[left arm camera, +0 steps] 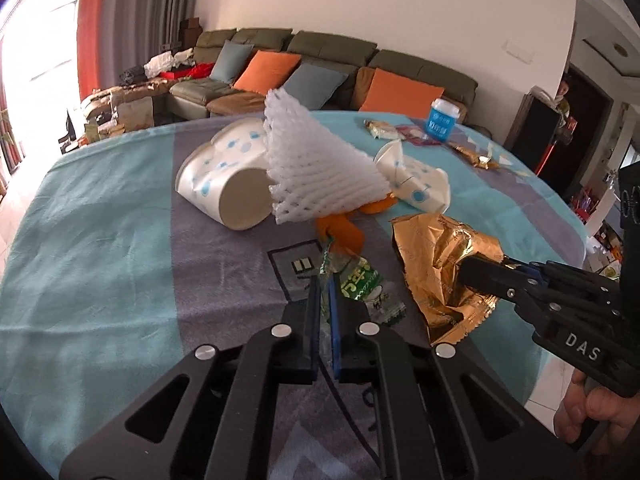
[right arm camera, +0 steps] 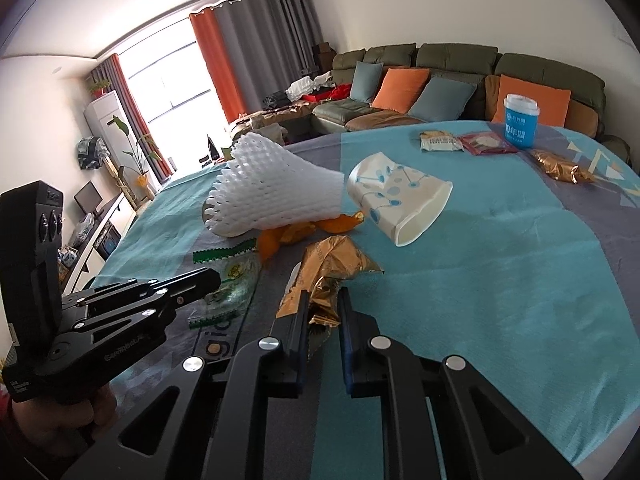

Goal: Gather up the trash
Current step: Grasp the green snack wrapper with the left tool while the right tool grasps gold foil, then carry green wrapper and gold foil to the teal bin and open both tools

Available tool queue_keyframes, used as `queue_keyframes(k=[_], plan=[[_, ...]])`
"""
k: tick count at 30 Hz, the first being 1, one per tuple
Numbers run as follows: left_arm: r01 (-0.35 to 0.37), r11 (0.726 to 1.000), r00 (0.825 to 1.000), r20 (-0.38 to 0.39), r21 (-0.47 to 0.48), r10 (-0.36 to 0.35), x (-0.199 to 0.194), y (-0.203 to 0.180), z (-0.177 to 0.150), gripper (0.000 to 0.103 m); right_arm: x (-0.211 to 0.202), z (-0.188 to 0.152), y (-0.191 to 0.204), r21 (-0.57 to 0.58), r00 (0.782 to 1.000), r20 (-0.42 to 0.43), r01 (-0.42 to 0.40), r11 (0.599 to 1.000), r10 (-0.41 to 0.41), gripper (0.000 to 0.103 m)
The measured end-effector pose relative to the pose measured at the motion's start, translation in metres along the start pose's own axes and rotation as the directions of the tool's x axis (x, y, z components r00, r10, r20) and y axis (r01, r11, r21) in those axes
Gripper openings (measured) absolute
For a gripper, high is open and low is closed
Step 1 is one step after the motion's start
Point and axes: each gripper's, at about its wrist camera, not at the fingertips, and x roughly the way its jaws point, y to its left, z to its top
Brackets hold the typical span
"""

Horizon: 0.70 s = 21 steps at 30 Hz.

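The left gripper (left arm camera: 326,280) is closed on the clear, green-printed wrapper (left arm camera: 360,286), its pads pinching the near edge of the film. The right gripper (right arm camera: 324,300) is clamped narrow on the gold foil bag (right arm camera: 332,268), which is crumpled up between its fingers. Both pieces lie on the table just in front of the grippers, the wrapper to the left of the bag.

To do this step well, I would lift each piece straight up and slowly. The film is thin and slippery, and the left grip seems to hold only its edge, so a jerk could pull it free. The orange peel (left arm camera: 340,232) touches the wrapper's far end and may drag along. The foil bag is stiff and bulky, and the right grip looks the firmer of the two.

Behind the peel a white foam net (left arm camera: 316,160) leans over it, between two tipped paper cups, one (left arm camera: 224,184) on its left and one (left arm camera: 416,180) on its right. Farther off lie small snack packets (right arm camera: 440,141), another gold wrapper (right arm camera: 560,166) and an upright blue tub (right arm camera: 520,126).

The table is covered by a teal and grey cloth (right arm camera: 520,280), soft and slightly wrinkled. Beyond it stands a green sofa (right arm camera: 440,64) with orange and blue cushions, and orange and grey curtains (right arm camera: 248,52) frame a bright window.
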Motion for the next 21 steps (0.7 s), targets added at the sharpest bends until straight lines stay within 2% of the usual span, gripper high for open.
queue_keyframes(k=[10, 14, 21], plan=[[0.009, 1.000, 0.995, 0.095, -0.024, -0.007, -0.049, 0.017, -0.002, 0.004, -0.025, 0.007, 0.018, -0.033, 0.998, 0.064, 0.020, 0.999, -0.018, 0.012], [-0.009, 0.999, 0.989, 0.145, -0.049, 0.016, -0.078, 0.031, -0.005, 0.004, -0.039, 0.011, 0.028, -0.049, 0.994, 0.109, 0.013, 0.999, -0.007, 0.012], [-0.061, 0.992, 0.968, 0.235, -0.108, 0.085, -0.124, 0.056, -0.011, 0.004, -0.051, 0.027, 0.050, -0.106, 0.984, 0.175, -0.020, 0.994, 0.039, 0.012]])
